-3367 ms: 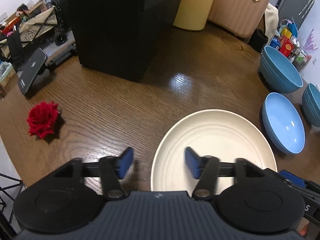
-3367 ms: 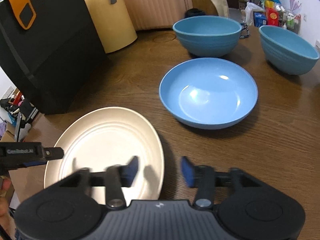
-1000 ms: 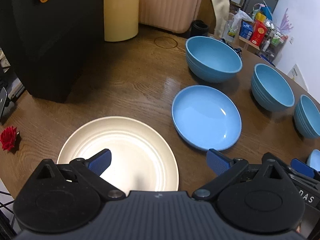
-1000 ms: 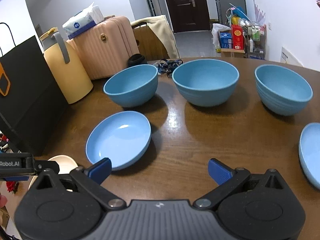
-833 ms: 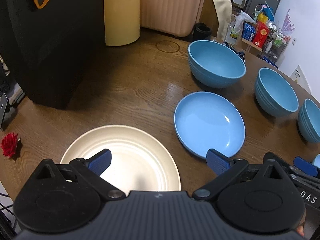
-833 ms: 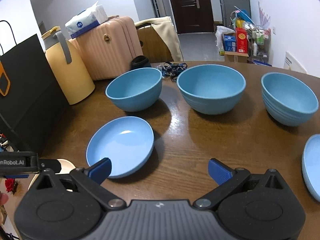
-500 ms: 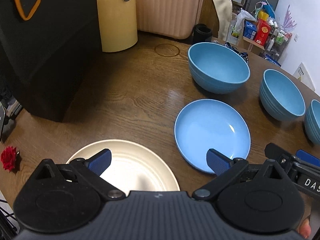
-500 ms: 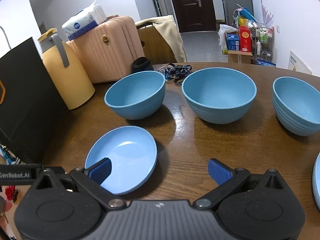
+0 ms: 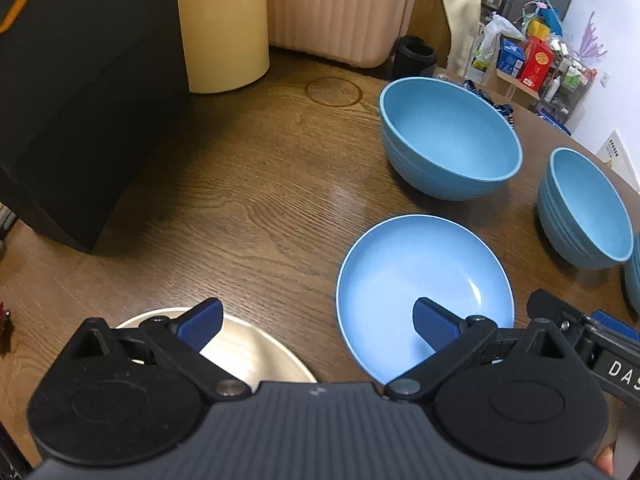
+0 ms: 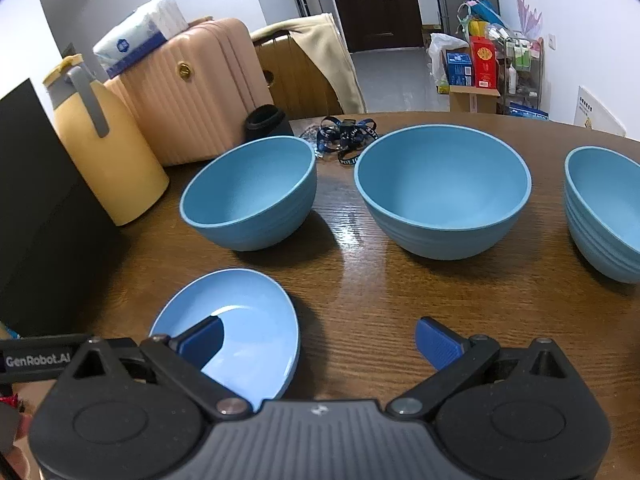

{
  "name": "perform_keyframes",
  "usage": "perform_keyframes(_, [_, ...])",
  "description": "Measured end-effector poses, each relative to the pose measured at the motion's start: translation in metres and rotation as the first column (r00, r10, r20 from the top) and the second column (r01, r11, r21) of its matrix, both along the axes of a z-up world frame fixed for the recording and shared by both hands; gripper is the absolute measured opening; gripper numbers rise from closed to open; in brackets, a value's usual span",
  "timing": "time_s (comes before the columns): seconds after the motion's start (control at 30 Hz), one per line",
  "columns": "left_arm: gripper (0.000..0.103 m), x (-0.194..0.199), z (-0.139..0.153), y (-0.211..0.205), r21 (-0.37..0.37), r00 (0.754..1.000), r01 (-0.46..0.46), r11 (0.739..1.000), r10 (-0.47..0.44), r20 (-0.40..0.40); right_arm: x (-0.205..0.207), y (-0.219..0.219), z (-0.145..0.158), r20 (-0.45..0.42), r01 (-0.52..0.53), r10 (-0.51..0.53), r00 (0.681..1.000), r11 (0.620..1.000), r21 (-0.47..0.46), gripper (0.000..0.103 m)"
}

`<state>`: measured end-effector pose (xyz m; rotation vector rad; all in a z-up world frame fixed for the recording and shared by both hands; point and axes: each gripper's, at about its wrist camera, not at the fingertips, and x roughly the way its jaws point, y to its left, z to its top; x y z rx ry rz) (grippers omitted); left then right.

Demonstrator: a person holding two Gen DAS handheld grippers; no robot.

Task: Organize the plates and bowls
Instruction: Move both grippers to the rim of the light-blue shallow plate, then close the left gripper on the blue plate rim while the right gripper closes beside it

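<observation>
Left wrist view. Left claw (image 9: 316, 322) spread wide, nothing between its pads, hovering above the near edge of the tabletop (image 9: 248, 184). Cream plate (image 9: 256, 354) lies flat just under the left pad, mostly hidden by the claw body. Shallow blue plate (image 9: 424, 276) sits just beside it to the right, apart from it, the right pad over its near rim. Behind that plate a large blue bowl (image 9: 448, 148); further right a second blue bowl (image 9: 584, 208), and a sliver of a third blue piece at the frame edge. Each stands alone; nothing is nested or stacked. Black bag (image 9: 80, 92), yellow jug (image 9: 222, 24) and pink suitcase (image 9: 340, 8) crowd the far side.

Right wrist view. Right claw (image 10: 320, 340) also fully released and empty, low over the tabletop. Shallow blue plate (image 10: 244, 320) under its left pad. Three blue bowls in a row behind: left (image 10: 252, 192), middle (image 10: 440, 192), right (image 10: 604, 208), all upright and well apart from each other. A tangle of lanyards (image 10: 346, 134) lies behind them.

Progress, as judged: sorting looks barely begun. Plates are neighbours but not stacked; bowls are lined up but not nested. Left to do: put plate on plate, then gather the bowls into one another. Both claws seem poised nearest the blue plate, the likely next pick.
</observation>
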<state>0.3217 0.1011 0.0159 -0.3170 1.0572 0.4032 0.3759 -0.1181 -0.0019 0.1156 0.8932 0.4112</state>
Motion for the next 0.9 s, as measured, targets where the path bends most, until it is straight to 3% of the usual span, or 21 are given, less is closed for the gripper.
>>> perform_keyframes(0.33, [0.102, 0.019, -0.020, 0.006, -0.010, 1.000, -0.023, 1.000, 0.023, -0.013, 0.024, 0.012, -0.020, -0.047, 0.005, -0.006, 0.999, 1.000, -0.018, 0.099])
perform_keyframes(0.6, [0.077, 0.029, -0.033, 0.008, -0.048, 0.999, -0.016, 0.999, 0.014, -0.033, 0.032, 0.024, -0.029, -0.037, -0.013, 0.011, 0.999, 0.998, -0.060, 0.094])
perform_keyframes(0.77, [0.061, 0.032, -0.039, 0.008, -0.081, 0.999, -0.012, 0.997, 0.008, -0.042, 0.032, 0.029, -0.032, -0.044, -0.042, 0.039, 0.998, 0.997, -0.062, 0.081])
perform_keyframes(0.9, [0.051, 0.034, -0.044, 0.009, -0.098, 0.999, -0.012, 0.995, 0.007, -0.050, 0.031, 0.032, -0.035, -0.055, -0.062, 0.059, 0.997, 0.996, -0.067, 0.059])
